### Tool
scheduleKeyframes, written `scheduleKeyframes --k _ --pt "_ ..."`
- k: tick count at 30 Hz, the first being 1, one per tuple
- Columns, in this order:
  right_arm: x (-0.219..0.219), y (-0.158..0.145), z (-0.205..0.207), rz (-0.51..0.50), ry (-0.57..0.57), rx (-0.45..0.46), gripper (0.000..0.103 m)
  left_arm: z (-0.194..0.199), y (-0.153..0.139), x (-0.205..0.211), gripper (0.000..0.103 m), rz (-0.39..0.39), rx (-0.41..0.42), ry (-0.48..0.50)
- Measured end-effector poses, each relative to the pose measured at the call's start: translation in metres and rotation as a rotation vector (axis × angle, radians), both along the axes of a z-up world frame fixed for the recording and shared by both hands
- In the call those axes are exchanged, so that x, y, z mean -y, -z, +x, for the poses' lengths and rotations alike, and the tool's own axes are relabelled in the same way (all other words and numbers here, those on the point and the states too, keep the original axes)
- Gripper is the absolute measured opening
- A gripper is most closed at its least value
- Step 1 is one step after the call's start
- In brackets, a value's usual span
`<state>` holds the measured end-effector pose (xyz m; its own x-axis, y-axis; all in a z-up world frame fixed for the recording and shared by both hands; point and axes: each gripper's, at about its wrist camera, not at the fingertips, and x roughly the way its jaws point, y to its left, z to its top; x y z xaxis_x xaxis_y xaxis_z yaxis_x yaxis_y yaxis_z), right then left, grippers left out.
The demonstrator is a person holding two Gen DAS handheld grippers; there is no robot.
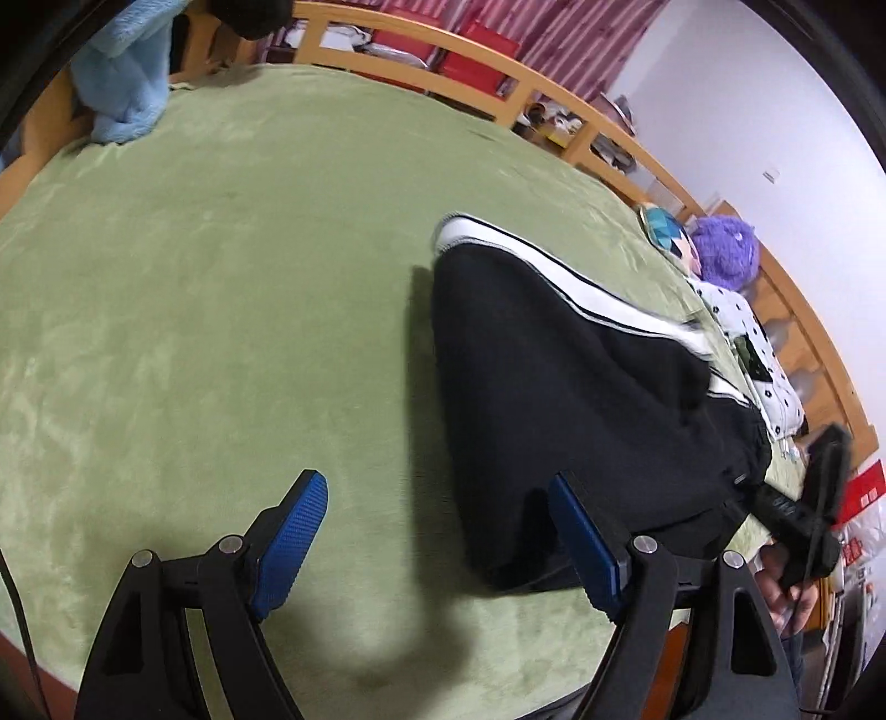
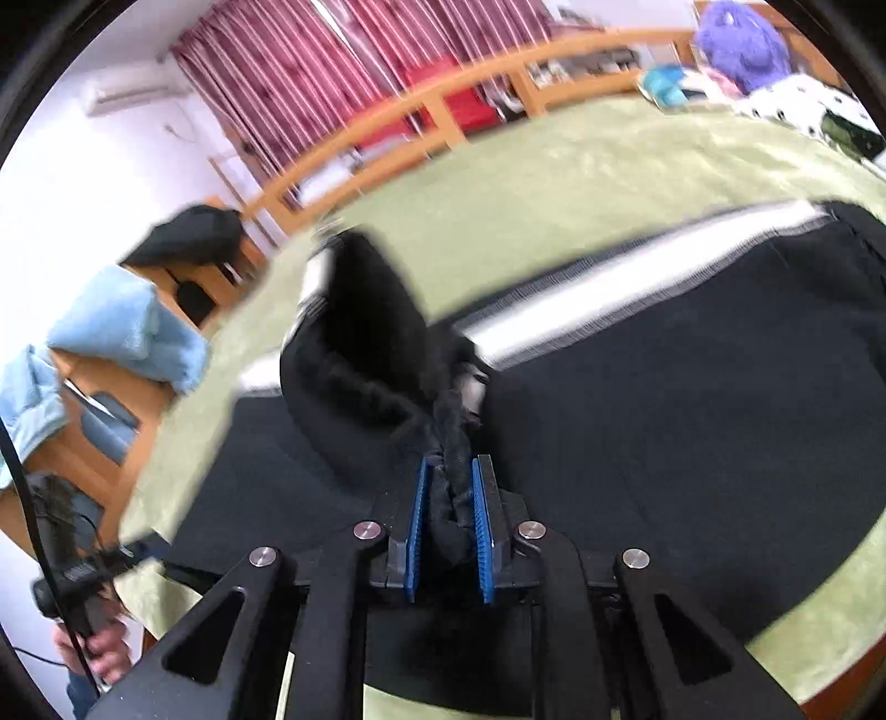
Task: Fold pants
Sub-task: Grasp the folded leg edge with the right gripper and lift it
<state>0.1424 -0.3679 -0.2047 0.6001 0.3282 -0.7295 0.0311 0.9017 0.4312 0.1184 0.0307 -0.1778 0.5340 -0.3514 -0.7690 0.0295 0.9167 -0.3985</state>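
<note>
Right wrist view, nearest: the right claw [image 2: 449,520] is clamped on a bunched fold of the black pants [image 2: 664,387], its 2 blue pads [image 2: 483,531] pressing the gathered cloth from both sides. Beyond the pads, the lifted fold rises in a blurred hump; the rest of the pants lies spread on the green blanket [image 2: 554,183] of the bed, a white side stripe [image 2: 637,277] running along the far edge.

Left wrist view, nearest: the left claw [image 1: 437,543] stands wide apart above the blanket with nothing between its pads, its right pad [image 1: 581,543] over the near edge of the pants [image 1: 554,387] and its left pad over bare blanket. At the right edge a hand [image 1: 786,587] grips the handle of the other gripper.

Farther: a light blue towel [image 1: 127,83] at the far left of the bed, a purple plush toy [image 1: 722,249] and a white dotted cloth [image 1: 753,343] at the right, then the wooden bed rail [image 1: 498,83] and red striped curtains [image 1: 554,27].
</note>
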Motion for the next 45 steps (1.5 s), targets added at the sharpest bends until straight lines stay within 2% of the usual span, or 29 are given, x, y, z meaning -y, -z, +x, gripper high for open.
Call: scheduleKeyframes --k 2,4,6,8,11,14,16,17,18,22,24,26,28,29,30,31,34,35,36,37,39,40,41,43,45 --pt "-0.008 0.017 0.001 0.011 -0.031 -0.071 0.025 0.005 0.009 0.009 0.081 0.023 -0.032 0.008" --pt "-0.015 0.01 -0.006 -0.026 -0.057 -0.039 0.031 0.008 0.022 0.016 0.081 0.064 -0.074 0.008" --pt "-0.018 -0.004 -0.011 -0.039 -0.073 0.0 0.056 0.009 0.035 0.02 0.082 0.118 -0.124 0.022" --pt "-0.02 -0.02 -0.01 -0.042 -0.065 0.062 0.066 0.006 0.036 0.019 0.082 0.121 -0.129 0.037" --pt "-0.024 -0.028 0.002 -0.056 -0.092 0.08 0.066 0.004 0.033 0.012 0.081 0.088 -0.157 0.048" --pt "-0.025 -0.025 0.012 -0.028 -0.112 0.065 0.066 0.003 0.032 0.014 0.083 0.146 -0.148 0.058" --pt "-0.032 -0.013 0.013 -0.033 -0.151 0.022 0.059 0.001 0.034 0.015 0.083 0.175 -0.147 0.061" --pt "-0.04 -0.007 0.012 -0.065 -0.178 -0.004 0.03 0.0 0.032 0.013 0.083 0.168 -0.154 0.054" --pt "-0.048 -0.003 0.007 -0.104 -0.201 -0.017 0.01 0.0 0.031 0.01 0.083 0.157 -0.156 0.05" --pt "-0.069 0.011 -0.015 -0.158 -0.291 -0.055 0.011 -0.005 0.023 0.0 0.081 0.143 -0.131 0.052" --pt "-0.064 0.01 -0.02 -0.131 -0.301 -0.055 0.011 -0.004 0.016 0.0 0.081 0.15 -0.108 0.055" --pt "-0.056 0.002 -0.019 -0.095 -0.301 -0.052 0.015 -0.002 0.01 0.001 0.081 0.143 -0.093 0.06" --pt "-0.051 -0.01 -0.012 -0.074 -0.274 -0.012 0.034 -0.002 0.006 0.0 0.081 0.129 -0.075 0.062" --pt "-0.05 -0.015 -0.008 -0.078 -0.257 0.02 0.052 -0.001 0.003 0.001 0.081 0.122 -0.067 0.062" --pt "-0.05 -0.018 -0.003 -0.086 -0.246 0.052 0.06 0.0 0.001 0.001 0.081 0.12 -0.061 0.059" --pt "-0.051 -0.018 0.005 -0.09 -0.246 0.061 0.06 0.001 -0.001 0.001 0.081 0.119 -0.059 0.055" --pt "-0.056 -0.004 0.029 -0.092 -0.239 0.007 0.055 0.003 -0.004 0.003 0.081 0.117 -0.059 0.041" --pt "-0.059 0.002 0.037 -0.093 -0.241 -0.017 0.04 0.004 -0.005 0.003 0.081 0.115 -0.057 0.038" --pt "-0.065 0.011 0.045 -0.099 -0.255 -0.051 0.01 0.007 -0.006 0.002 0.081 0.115 -0.057 0.034" --pt "-0.064 0.013 0.046 -0.107 -0.266 -0.054 0.01 0.006 -0.007 0.001 0.081 0.117 -0.057 0.031" --pt "-0.064 -0.001 0.037 -0.13 -0.273 0.031 0.008 0.004 -0.007 -0.003 0.081 0.121 -0.055 0.029" --pt "-0.059 -0.012 0.031 -0.12 -0.266 0.076 0.008 0.003 -0.007 -0.005 0.081 0.123 -0.054 0.031" --pt "-0.046 -0.025 0.026 -0.068 -0.231 0.116 0.008 0.003 -0.007 -0.004 0.081 0.123 -0.053 0.032" --pt "-0.02 -0.03 0.025 0.015 -0.159 0.116 0.008 0.004 -0.006 -0.004 0.081 0.102 -0.053 0.031" --pt "-0.01 -0.014 0.033 0.014 -0.13 0.038 0.011 0.007 0.002 -0.004 0.081 0.062 -0.073 0.037"
